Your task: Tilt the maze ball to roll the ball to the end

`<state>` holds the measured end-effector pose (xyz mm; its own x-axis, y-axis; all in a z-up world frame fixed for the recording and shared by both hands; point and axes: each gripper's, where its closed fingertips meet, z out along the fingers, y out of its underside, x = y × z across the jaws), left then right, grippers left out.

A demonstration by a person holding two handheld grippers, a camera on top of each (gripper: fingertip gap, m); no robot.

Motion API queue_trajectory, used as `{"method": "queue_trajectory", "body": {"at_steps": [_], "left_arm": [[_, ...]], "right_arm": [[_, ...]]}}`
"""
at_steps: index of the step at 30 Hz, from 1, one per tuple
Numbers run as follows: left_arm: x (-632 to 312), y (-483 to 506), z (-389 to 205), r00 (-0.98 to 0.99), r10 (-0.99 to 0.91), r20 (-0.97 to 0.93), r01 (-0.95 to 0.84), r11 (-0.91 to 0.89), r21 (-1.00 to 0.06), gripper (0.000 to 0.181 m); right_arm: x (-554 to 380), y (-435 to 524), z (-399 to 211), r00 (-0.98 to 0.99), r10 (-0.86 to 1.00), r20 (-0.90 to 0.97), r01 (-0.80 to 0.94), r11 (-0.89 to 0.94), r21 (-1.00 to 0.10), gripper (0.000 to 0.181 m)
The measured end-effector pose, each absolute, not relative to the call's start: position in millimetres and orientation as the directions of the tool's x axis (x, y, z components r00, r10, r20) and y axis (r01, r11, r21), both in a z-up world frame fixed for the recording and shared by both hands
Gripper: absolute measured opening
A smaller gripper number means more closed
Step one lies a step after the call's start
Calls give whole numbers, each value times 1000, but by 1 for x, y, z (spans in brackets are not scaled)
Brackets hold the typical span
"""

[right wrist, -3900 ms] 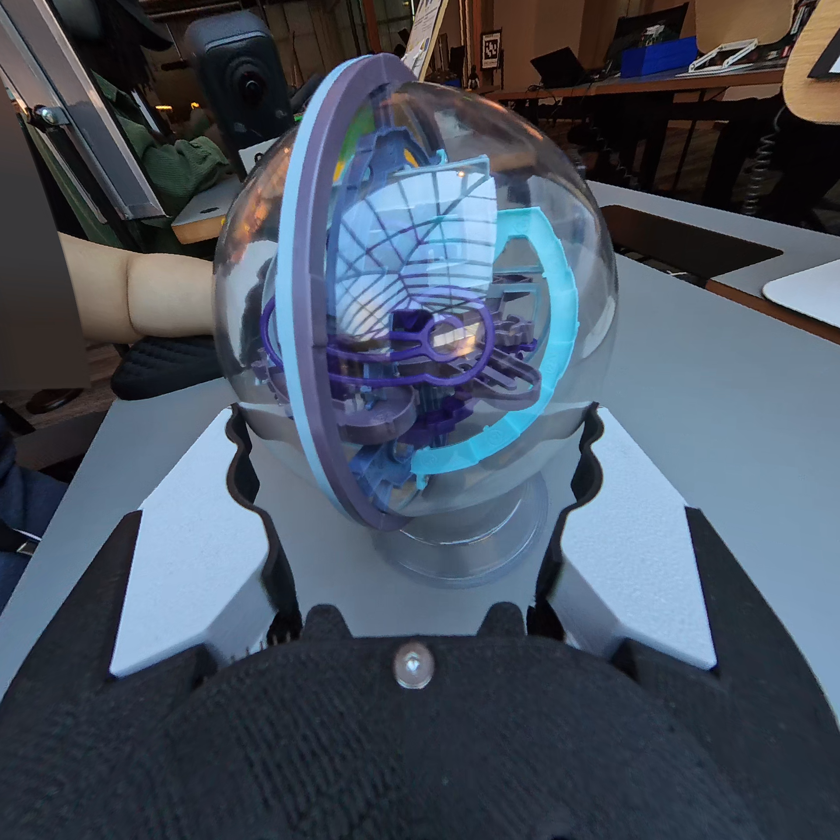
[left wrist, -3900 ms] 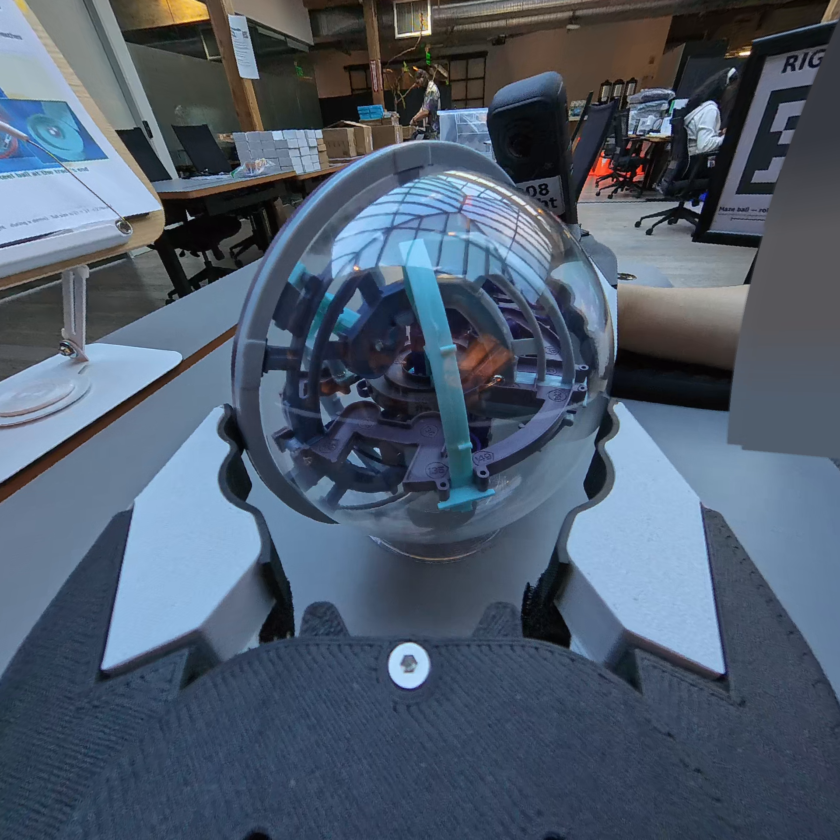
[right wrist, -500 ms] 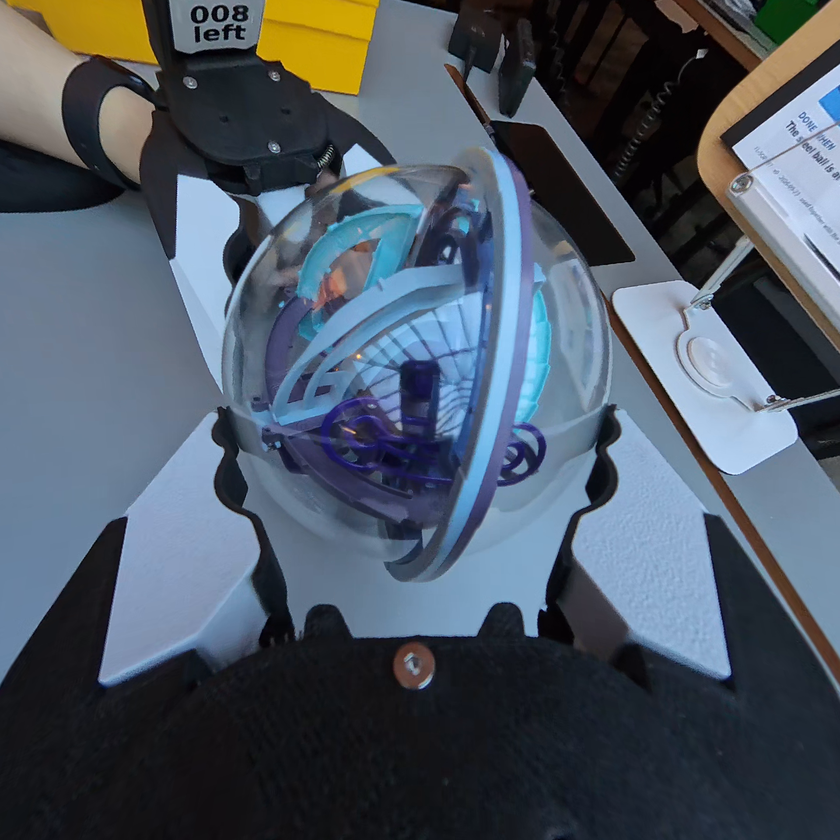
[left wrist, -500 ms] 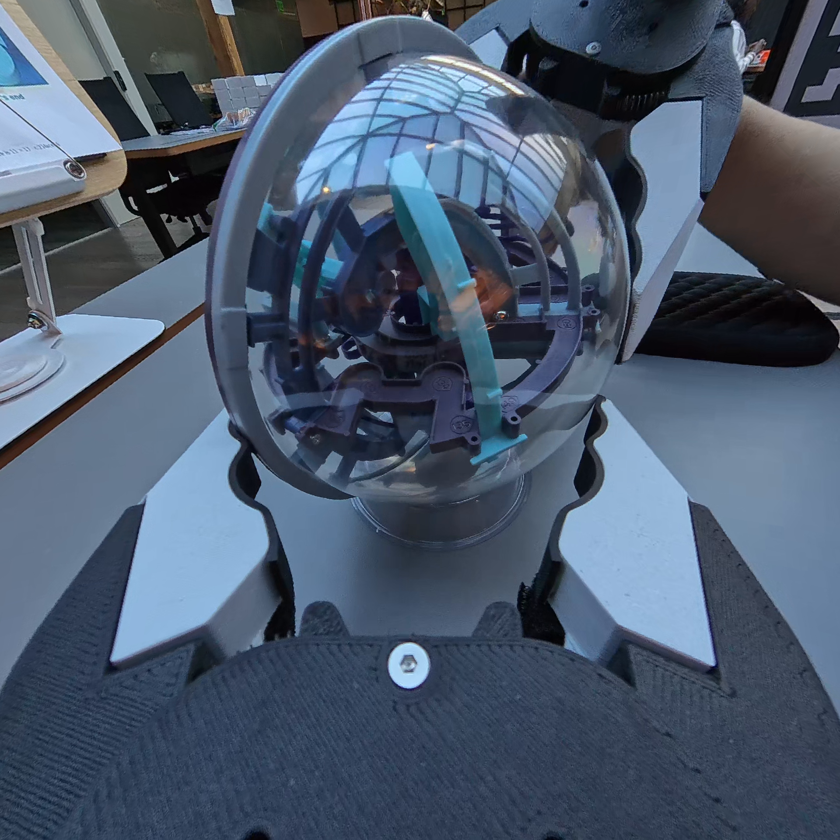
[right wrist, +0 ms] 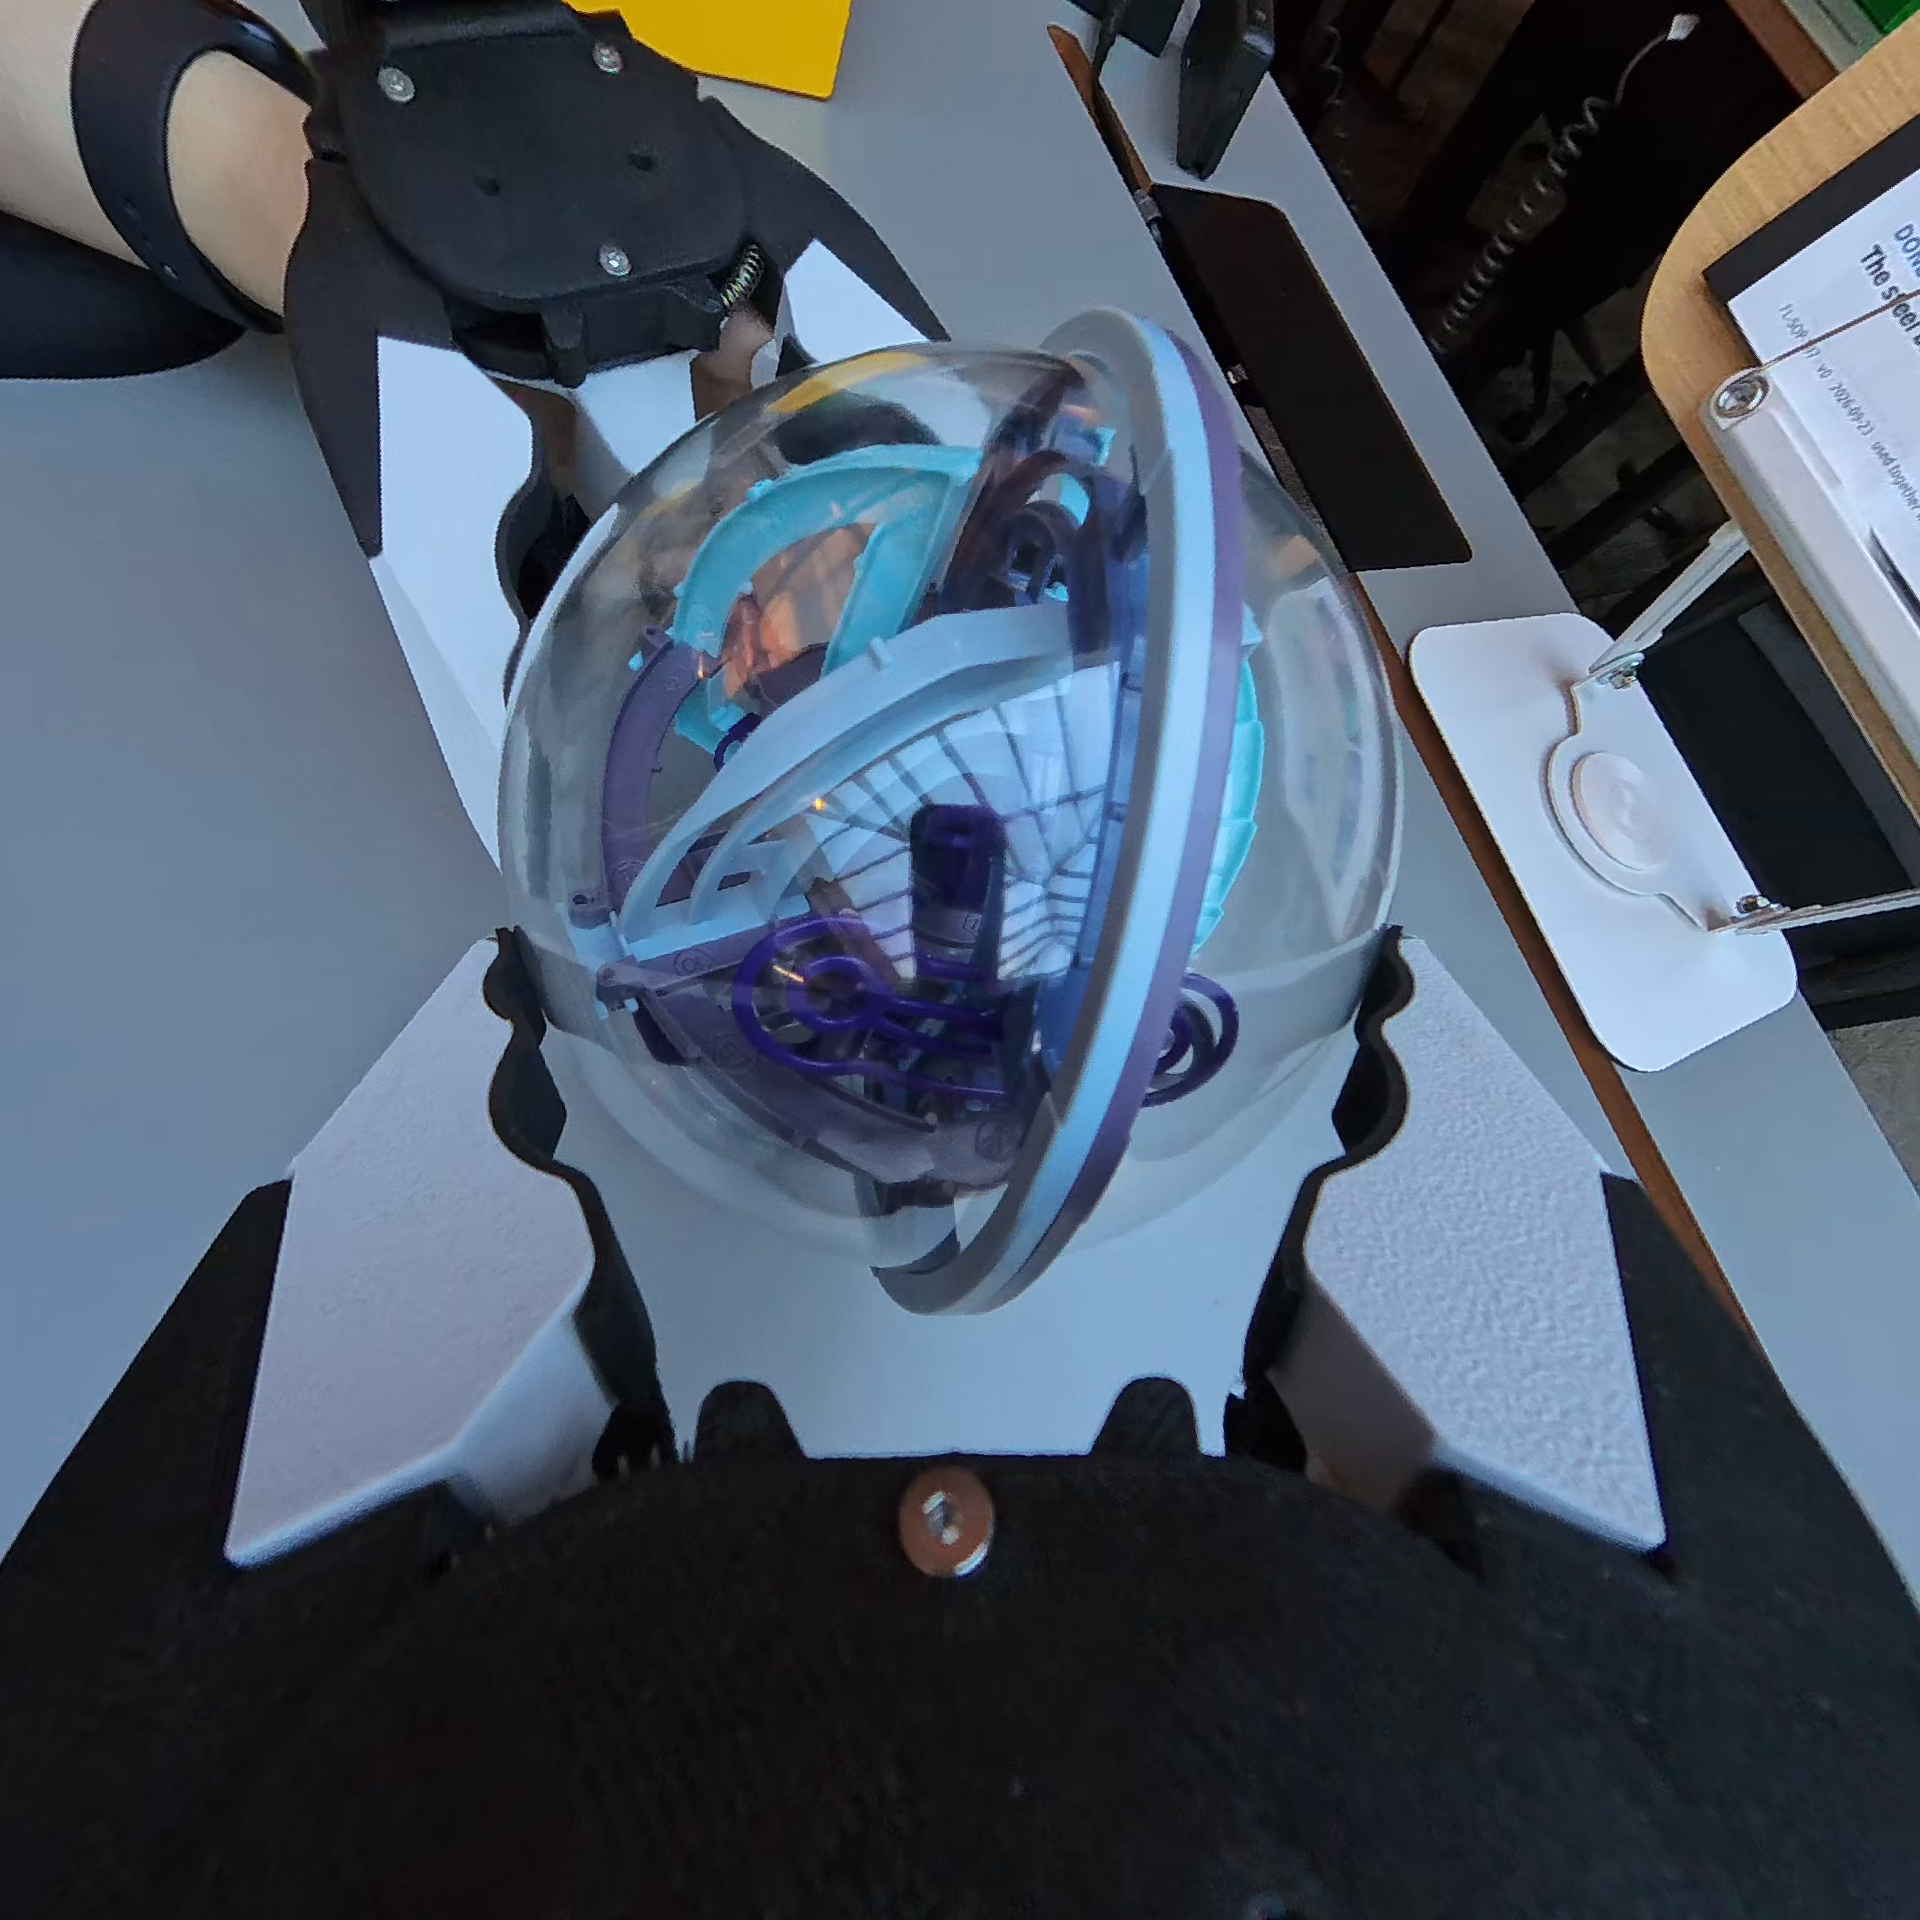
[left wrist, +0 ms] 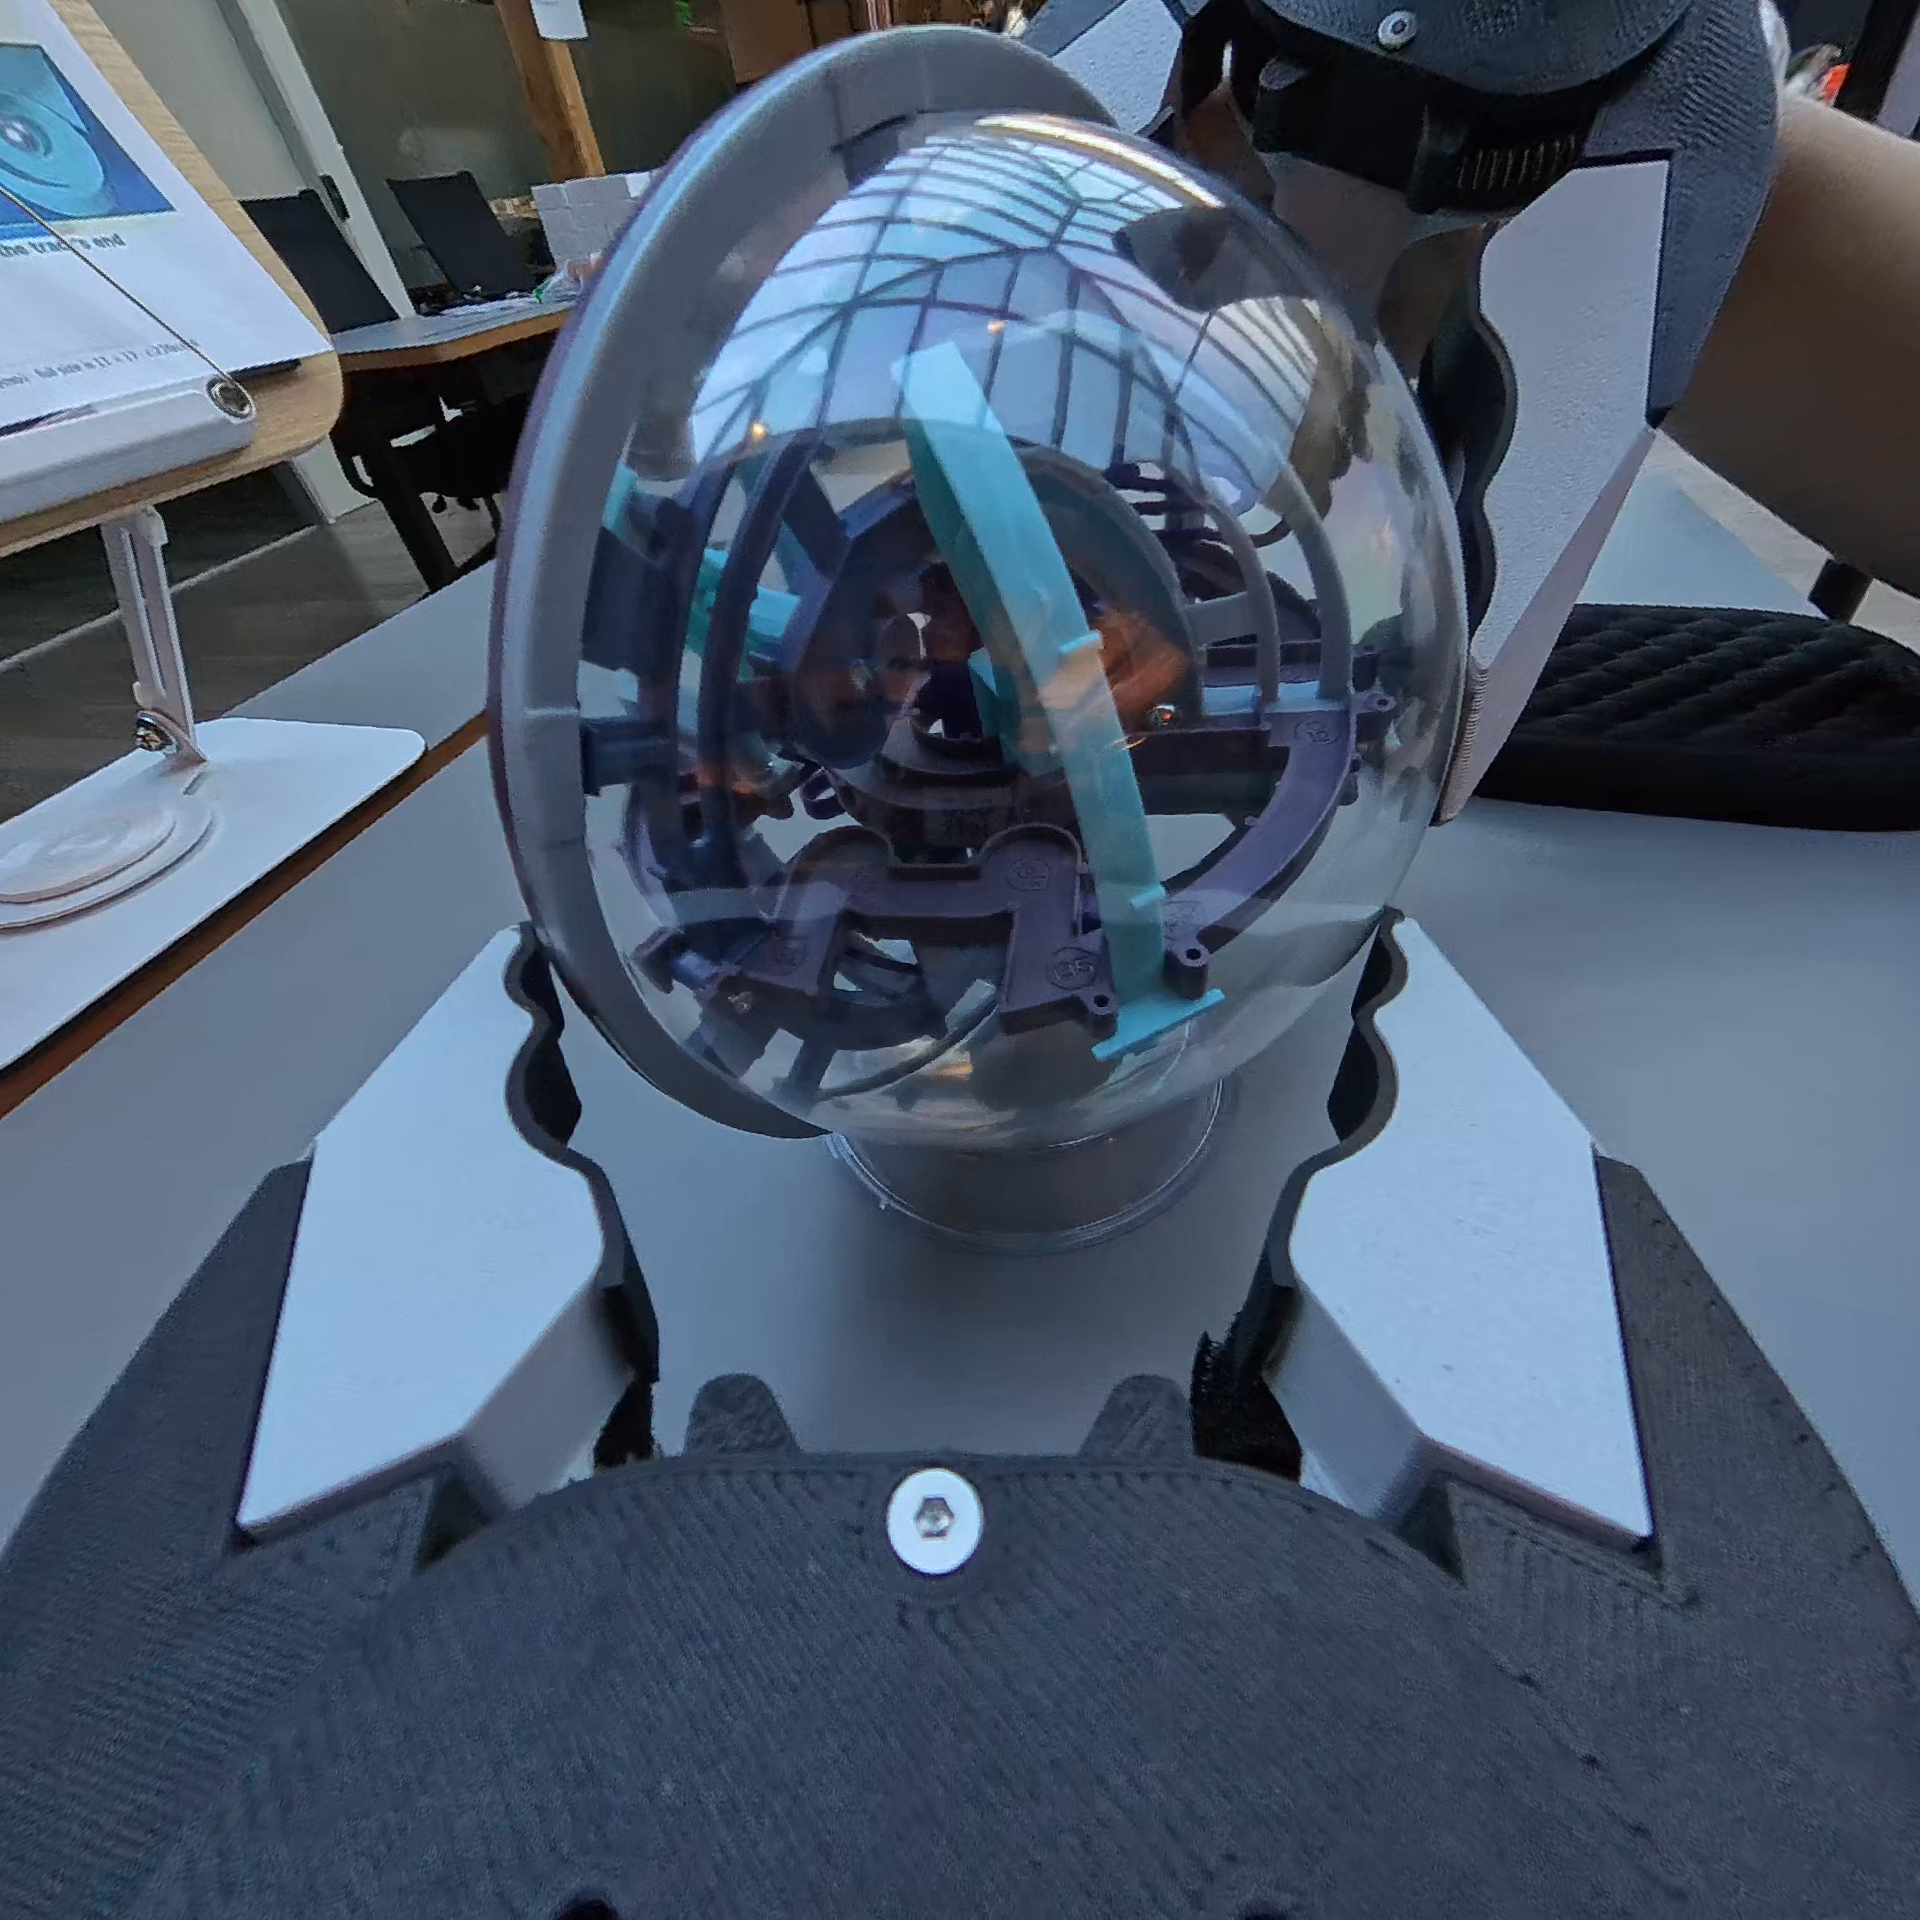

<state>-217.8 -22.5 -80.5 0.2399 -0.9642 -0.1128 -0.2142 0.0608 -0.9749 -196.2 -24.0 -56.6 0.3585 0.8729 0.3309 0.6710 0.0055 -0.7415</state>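
The maze ball (left wrist: 977, 623) is a clear sphere with a grey equator ring and teal, purple and grey tracks inside. It sits tilted over its clear stand (left wrist: 1029, 1184) on the grey table (left wrist: 312, 987). My left gripper (left wrist: 951, 951) is shut on the ball's lower sides from the front. My right gripper (right wrist: 945, 956) is shut on the maze ball (right wrist: 935, 790) from above and behind. It also shows in the left wrist view at top right (left wrist: 1455, 156). The left gripper shows in the right wrist view at top left (right wrist: 540, 187). I cannot pick out the small ball inside.
A white document stand base (left wrist: 156, 790) lies left of the ball, and shows in the right wrist view (right wrist: 1600, 831) with its board overhanging. A black padded armrest (left wrist: 1704, 717) lies to the right. A dark inset panel (right wrist: 1309, 384) and a yellow object (right wrist: 727, 42) lie farther off.
The right gripper has swung from level beside the ball to above it, looking down. The ball has rolled so its ring leans the other way. Over the last half second it tilted slightly further.
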Motion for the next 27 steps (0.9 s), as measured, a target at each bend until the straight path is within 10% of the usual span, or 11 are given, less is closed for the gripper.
{"method": "queue_trajectory", "body": {"at_steps": [27], "left_arm": [[-225, -26, -77, 229, -967, -115, -236, 60, -970, 146]], "right_arm": [[-203, -26, -59, 362, 896, 257, 620, -25, -784, 150]]}}
